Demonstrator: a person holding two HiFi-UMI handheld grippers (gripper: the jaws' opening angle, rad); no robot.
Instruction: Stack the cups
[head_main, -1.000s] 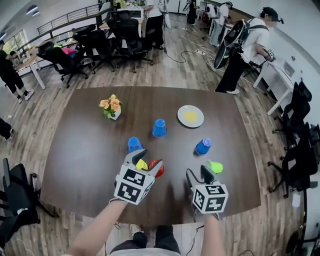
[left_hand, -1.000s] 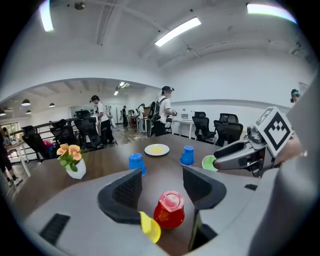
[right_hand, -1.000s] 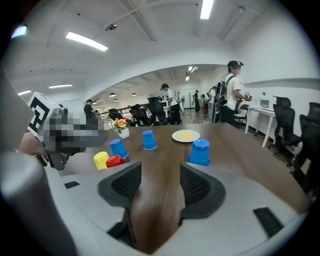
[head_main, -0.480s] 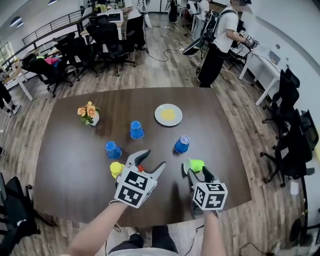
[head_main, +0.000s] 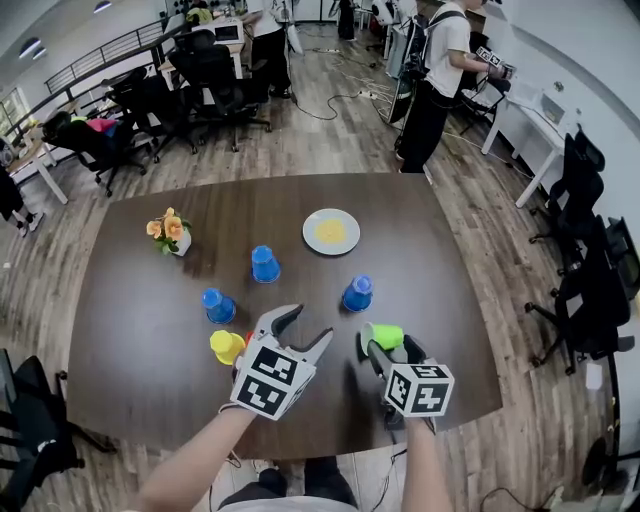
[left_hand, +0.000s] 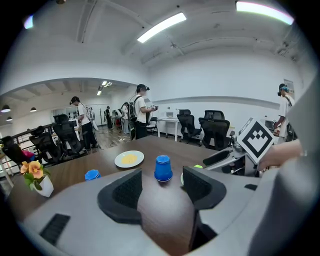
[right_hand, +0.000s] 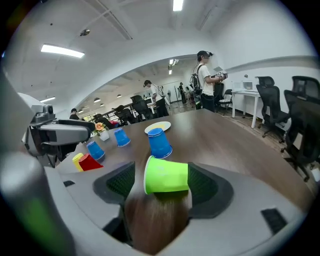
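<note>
left claw (head_main: 308, 325) wide, empty | right claw (head_main: 388, 346) just opened wider; smooth tapered green cup (right_hand: 167, 175) sideways between jaws, ungripped

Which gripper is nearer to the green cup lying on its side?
Right. The right gripper has the green cup between its jaws, which have just been opening; the left gripper sits apart to the cup's left, jaws open and empty.

Opened right gripper (head_main: 390, 348) jaws around sideways lime-green plastic cup (right_hand: 167, 175); shifted left gripper (head_main: 306, 327) rightward off yellow plastic cup (head_main: 226, 345).
</note>
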